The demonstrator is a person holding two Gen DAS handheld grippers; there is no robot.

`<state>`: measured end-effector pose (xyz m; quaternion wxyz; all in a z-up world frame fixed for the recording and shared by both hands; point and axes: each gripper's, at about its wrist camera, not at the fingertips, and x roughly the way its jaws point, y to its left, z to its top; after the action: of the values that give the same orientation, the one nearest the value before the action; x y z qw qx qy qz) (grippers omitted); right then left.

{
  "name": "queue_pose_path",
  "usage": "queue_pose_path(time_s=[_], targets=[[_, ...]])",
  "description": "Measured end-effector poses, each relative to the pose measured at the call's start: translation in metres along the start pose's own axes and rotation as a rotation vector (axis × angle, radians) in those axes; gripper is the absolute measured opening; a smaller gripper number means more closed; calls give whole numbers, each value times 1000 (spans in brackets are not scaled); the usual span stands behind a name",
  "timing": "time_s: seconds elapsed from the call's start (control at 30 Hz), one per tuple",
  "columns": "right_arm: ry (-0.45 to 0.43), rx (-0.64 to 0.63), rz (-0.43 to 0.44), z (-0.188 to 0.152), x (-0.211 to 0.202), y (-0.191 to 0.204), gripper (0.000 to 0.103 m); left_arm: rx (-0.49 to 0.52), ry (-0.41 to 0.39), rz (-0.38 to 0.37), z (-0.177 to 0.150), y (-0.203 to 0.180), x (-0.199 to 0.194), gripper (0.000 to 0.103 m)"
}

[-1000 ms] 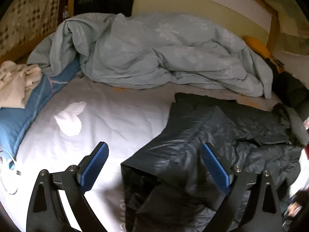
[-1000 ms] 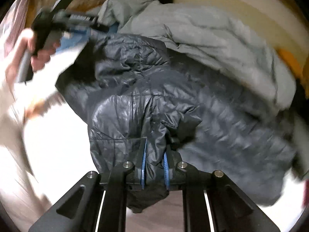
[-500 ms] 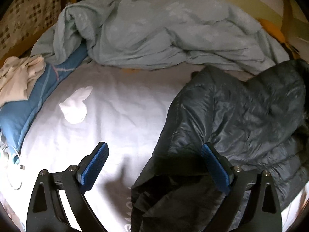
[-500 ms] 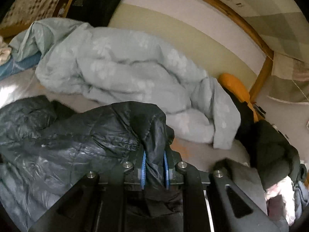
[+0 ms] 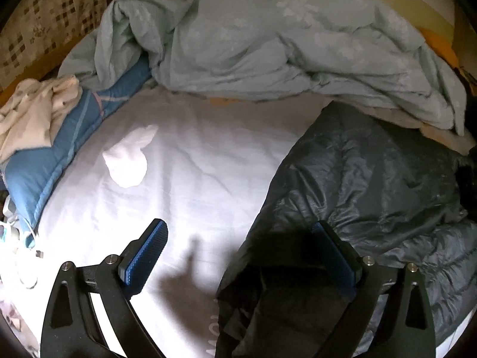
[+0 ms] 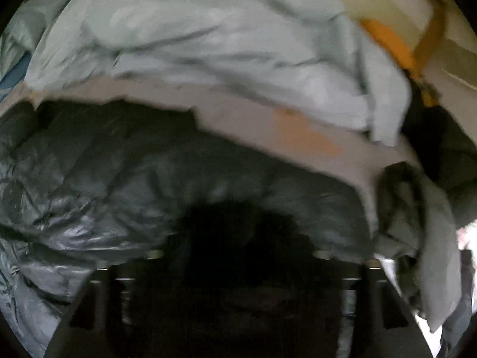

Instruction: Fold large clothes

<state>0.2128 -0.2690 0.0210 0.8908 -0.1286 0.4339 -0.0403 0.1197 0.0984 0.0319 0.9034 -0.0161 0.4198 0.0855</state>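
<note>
A big, dark, shiny puffy jacket [image 5: 372, 185] lies on the bed. It covers the right side of the white bed sheet [image 5: 193, 179], and its top edge nearly reaches the crumpled pale blue blanket with faint flowers [image 5: 268, 44] that is heaped at the back of the bed.

The left gripper [image 5: 241, 256] hangs low over the near edge of the jacket. Its two black arms stand far apart, so the claw is wide. Its blue ribbed pads [image 5: 146, 256] do not press on anything. The left one is over bare sheet, and the right one sits just above the dark cloth. A folded bit of jacket lies between them, loose. The claw's shadow falls on the sheet below.

The right gripper [image 6: 238, 268] is hard to see, because its view is dark and blurred. Its black arms stand well apart at the bottom, and the jaws have just been opening. I cannot tell whether any of the jacket [image 6: 119, 179] is between them. The jacket lies just in front of them, with something dark and fuzzy at its near edge.

A small white sock [image 5: 128, 161] lies alone on the sheet, left of the jacket. A blue pillow [image 5: 59, 143] sits at the far left with a cream rumpled cloth [image 5: 32, 116] on top. Grey clothes [image 6: 417, 223] are bunched at the right.
</note>
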Motion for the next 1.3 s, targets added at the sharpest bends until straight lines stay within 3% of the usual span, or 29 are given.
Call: queue_pose_path(time_s=[0.17, 0.23, 0.33, 0.5, 0.63, 0.83, 1.03, 1.2, 1.3], targets=[[-150, 138, -15, -15, -55, -53, 78, -6, -112, -26, 4, 1, -32, 97], [-206, 196, 5, -23, -80, -75, 84, -7, -158, -57, 5, 0, -47, 97], [-266, 244, 41, -40, -114, -95, 84, -5, -226, -86, 3, -2, -66, 97], [-358, 215, 11, -70, -169, -105, 84, 7, -327, -120, 1, -7, -94, 97], [-411, 250, 84, -94, -202, -110, 85, 15, -369, -146, -10, -14, -113, 97], [-441, 295, 201, -135, -209, -89, 86, 63, -426, -170, -49, -32, -130, 97], [-490, 240, 150, -176, -199, -58, 86, 80, -413, -176, -97, -40, -134, 97], [-464, 220, 178, -194, -189, -41, 95, 94, -482, -167, -107, -47, -147, 102], [-453, 199, 130, -198, -185, -36, 96, 56, -494, -193, -110, -46, -150, 102]])
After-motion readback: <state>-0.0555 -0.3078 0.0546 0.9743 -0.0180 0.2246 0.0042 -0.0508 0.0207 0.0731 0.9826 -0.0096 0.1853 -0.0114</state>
